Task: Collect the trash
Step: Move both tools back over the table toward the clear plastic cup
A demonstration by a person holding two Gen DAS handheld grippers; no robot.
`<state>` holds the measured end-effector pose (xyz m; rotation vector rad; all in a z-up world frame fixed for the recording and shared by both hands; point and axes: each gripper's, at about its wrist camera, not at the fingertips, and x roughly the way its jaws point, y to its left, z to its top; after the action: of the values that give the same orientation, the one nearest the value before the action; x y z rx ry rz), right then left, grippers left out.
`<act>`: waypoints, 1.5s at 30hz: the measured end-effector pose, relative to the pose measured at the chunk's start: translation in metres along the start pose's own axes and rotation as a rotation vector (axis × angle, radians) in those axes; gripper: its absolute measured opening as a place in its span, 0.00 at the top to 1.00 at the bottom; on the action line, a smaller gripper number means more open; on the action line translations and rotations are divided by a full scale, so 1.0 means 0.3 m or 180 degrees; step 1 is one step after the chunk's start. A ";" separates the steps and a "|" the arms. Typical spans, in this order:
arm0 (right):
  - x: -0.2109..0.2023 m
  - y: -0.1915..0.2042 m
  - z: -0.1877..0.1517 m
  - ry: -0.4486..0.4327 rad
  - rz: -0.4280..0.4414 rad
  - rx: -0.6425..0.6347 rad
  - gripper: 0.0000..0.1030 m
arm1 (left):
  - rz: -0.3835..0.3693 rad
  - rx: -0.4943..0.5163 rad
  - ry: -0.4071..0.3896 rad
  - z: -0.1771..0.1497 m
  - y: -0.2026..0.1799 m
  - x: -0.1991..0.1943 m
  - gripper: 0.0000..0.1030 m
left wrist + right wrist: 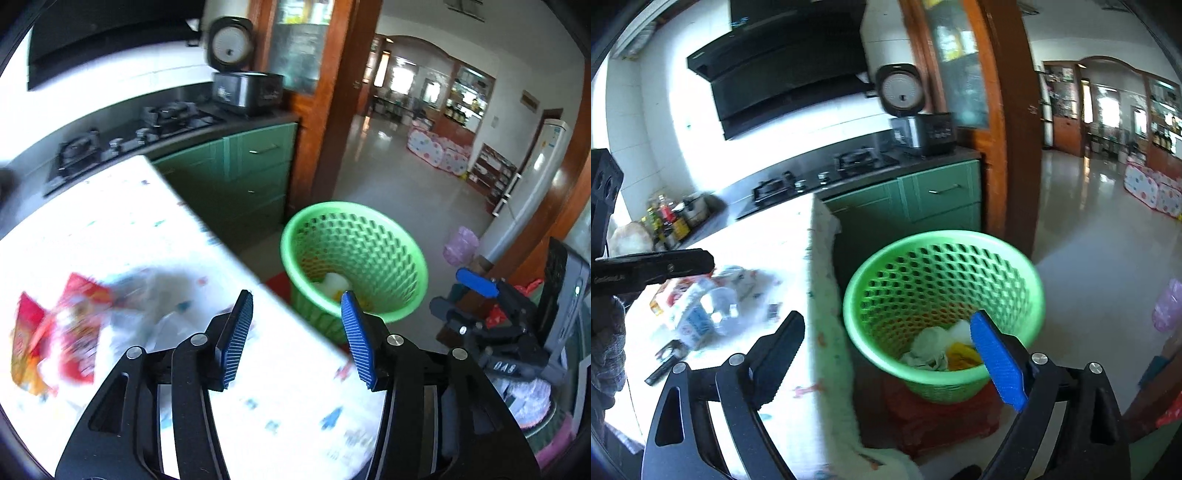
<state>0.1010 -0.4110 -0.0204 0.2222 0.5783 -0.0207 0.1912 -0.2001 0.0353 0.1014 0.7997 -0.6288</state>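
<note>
Worktop point(110, 206) under a patterned cloth, with wrappers point(62, 325) and other trash heaped at its near end, well apart from the bin. Beside its edge, on the floor, green mesh basket point(943, 306) already holding crumpled paper, placed within reach for dropping. Left gripper point(295, 332) and right gripper point(890, 362) both with jaws apart and empty, apparently freed for the next pickup.

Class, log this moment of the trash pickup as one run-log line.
left gripper: open, empty | right gripper: open, empty | green basket: holds crumpled trash | wrappers: on table
</note>
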 end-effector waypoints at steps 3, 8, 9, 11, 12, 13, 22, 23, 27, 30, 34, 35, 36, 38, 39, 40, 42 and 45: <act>-0.002 0.085 0.003 0.0017 0.0177 -0.0061 0.13 | 0.0121 -0.0096 -0.0052 -0.051 0.082 -0.091 0.51; 0.022 0.239 0.007 0.0090 0.0415 -0.0214 0.13 | 0.0363 -0.0311 -0.0158 -0.152 0.248 -0.237 0.50; 0.030 0.266 0.008 0.0116 0.0467 -0.0245 0.13 | 0.0416 -0.0354 -0.0175 -0.173 0.273 -0.260 0.50; 0.049 0.323 0.005 0.0165 0.0547 -0.0303 0.13 | 0.0472 -0.0450 -0.0186 -0.215 0.334 -0.299 0.50; 0.062 0.355 0.004 0.0193 0.0599 -0.0344 0.13 | 0.0507 -0.0491 -0.0188 -0.238 0.366 -0.319 0.50; 0.078 0.385 0.002 0.0229 0.0652 -0.0385 0.13 | 0.0563 -0.0528 -0.0188 -0.260 0.396 -0.337 0.50; 0.224 0.598 -0.022 0.0520 0.0861 -0.0853 0.13 | 0.0750 -0.0727 -0.0109 -0.407 0.605 -0.413 0.50; 0.240 0.611 -0.021 0.0556 0.0888 -0.0885 0.13 | 0.0768 -0.0737 -0.0105 -0.414 0.616 -0.414 0.50; 0.311 0.654 -0.026 0.0677 0.0923 -0.1021 0.13 | 0.0816 -0.0751 -0.0081 -0.446 0.661 -0.417 0.46; 0.365 0.676 -0.031 0.0746 0.0904 -0.1147 0.13 | 0.0843 -0.0726 -0.0058 -0.459 0.681 -0.412 0.40; 0.428 0.685 -0.034 0.0855 0.0907 -0.1213 0.13 | 0.0824 -0.0652 -0.0043 -0.470 0.691 -0.411 0.37; 0.447 0.687 -0.036 0.0890 0.0908 -0.1238 0.13 | 0.0827 -0.0621 -0.0034 -0.468 0.690 -0.404 0.36; 0.463 0.688 -0.038 0.0913 0.0912 -0.1255 0.13 | 0.0827 -0.0576 -0.0020 -0.466 0.689 -0.396 0.36; 0.496 0.691 -0.042 0.0961 0.0921 -0.1294 0.13 | 0.0806 -0.0485 0.0015 -0.464 0.686 -0.379 0.34; 0.512 0.691 -0.042 0.0988 0.0940 -0.1304 0.13 | 0.0801 -0.0454 0.0026 -0.463 0.682 -0.373 0.33; 0.526 0.692 -0.042 0.1004 0.0954 -0.1317 0.13 | 0.0784 -0.0417 0.0039 -0.461 0.680 -0.364 0.32; 0.549 0.694 -0.038 0.1023 0.0966 -0.1347 0.13 | 0.0763 -0.0367 0.0068 -0.459 0.682 -0.344 0.31; 0.583 0.698 -0.035 0.1073 0.1003 -0.1386 0.14 | 0.0745 -0.0314 0.0149 -0.456 0.694 -0.310 0.31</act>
<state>0.2588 -0.1971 -0.0817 -0.1131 0.8608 0.4517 0.1719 0.0577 -0.0262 0.1180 0.8482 -0.3664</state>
